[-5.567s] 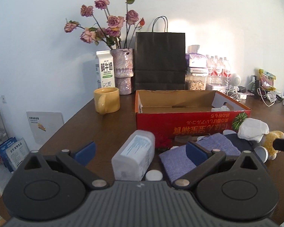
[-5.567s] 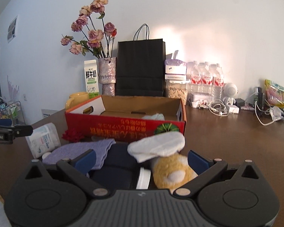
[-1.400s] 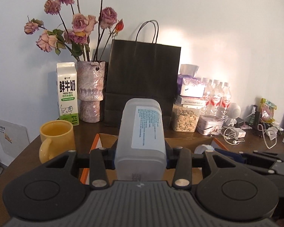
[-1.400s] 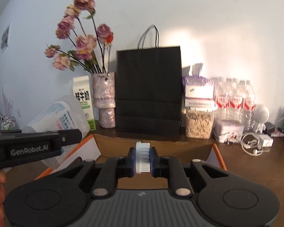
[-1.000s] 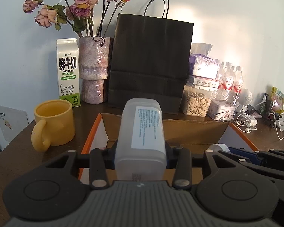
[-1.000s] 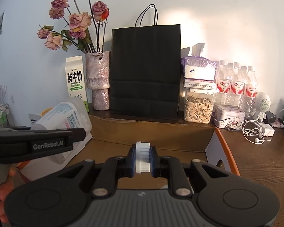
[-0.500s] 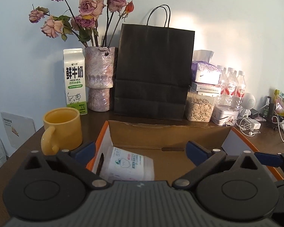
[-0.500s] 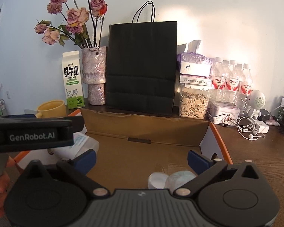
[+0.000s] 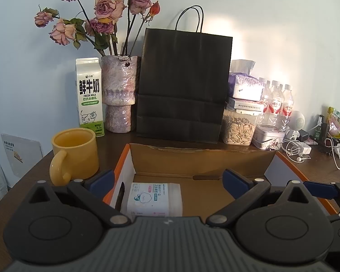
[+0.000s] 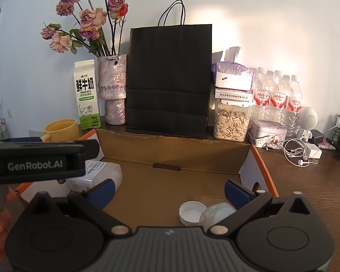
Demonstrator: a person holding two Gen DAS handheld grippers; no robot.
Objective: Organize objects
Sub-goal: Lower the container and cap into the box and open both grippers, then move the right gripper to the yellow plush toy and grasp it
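An open cardboard box with orange edges [image 9: 201, 158] [image 10: 174, 156] lies in front of both grippers. A translucent plastic container with a printed label [image 9: 154, 198] lies on its side in the box's left end; it also shows in the right wrist view [image 10: 97, 176]. A white cap [image 10: 191, 212] and a pale round lid [image 10: 217, 213] lie on the box floor at the right. My left gripper [image 9: 168, 180] is open and empty above the container. My right gripper [image 10: 168, 190] is open and empty above the cap. The left gripper's body [image 10: 38, 161] crosses the right wrist view.
Behind the box stand a yellow mug [image 9: 73, 154], a milk carton [image 9: 89, 96], a vase of dried roses [image 9: 117, 93], a black paper bag [image 9: 181, 83], a jar of seeds [image 9: 238, 127], a tin [image 9: 268, 137], water bottles [image 9: 275, 100] and tangled cables [image 9: 297, 149].
Both grippers have opened and let go. The container dropped from my left gripper into the box's left end; the white cap dropped from my right gripper onto the box floor. Both have since drawn back slightly.
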